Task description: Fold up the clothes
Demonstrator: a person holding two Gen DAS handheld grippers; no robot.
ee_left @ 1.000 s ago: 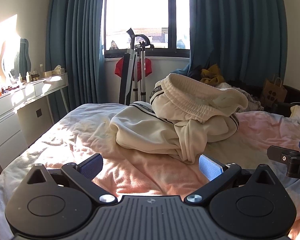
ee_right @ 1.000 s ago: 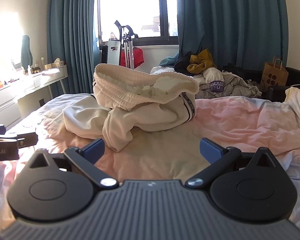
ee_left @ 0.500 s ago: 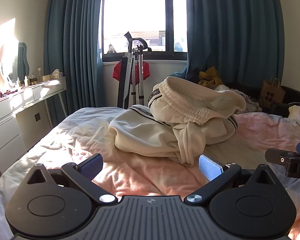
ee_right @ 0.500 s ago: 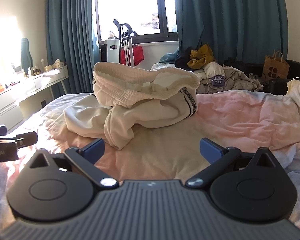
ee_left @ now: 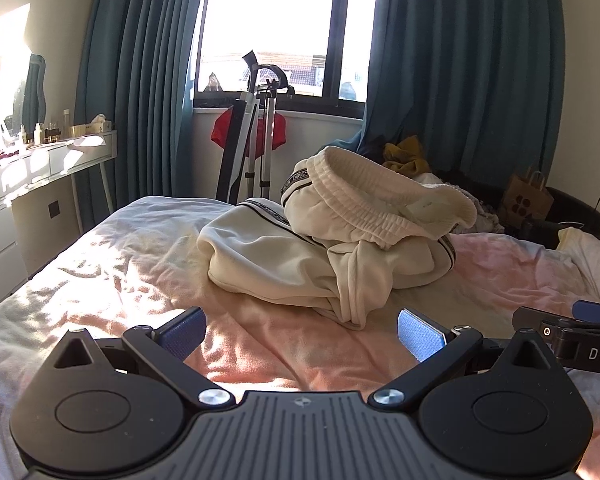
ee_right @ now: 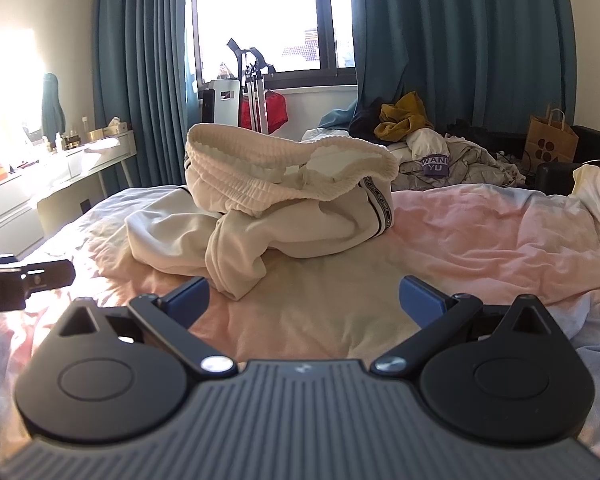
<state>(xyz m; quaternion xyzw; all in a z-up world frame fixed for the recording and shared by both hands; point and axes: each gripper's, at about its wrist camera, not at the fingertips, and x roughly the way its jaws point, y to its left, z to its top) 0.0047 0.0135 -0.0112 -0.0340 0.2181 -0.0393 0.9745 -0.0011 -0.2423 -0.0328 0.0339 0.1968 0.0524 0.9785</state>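
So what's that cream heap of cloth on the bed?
The cream trousers look like soft fleecy sweatpants, unfolded and bunched in a heap. The ribbed elastic waistband sits on top, gaping open. A dark lettered stripe runs down the side. One leg end flops toward the cameras. It lies on the pink sheet; neither pair of tongs touches it.

We look low across the bed (ee_left: 100,280) from both wrists toward the window (ee_right: 260,20), sharing the clothes (ee_left: 332,240).
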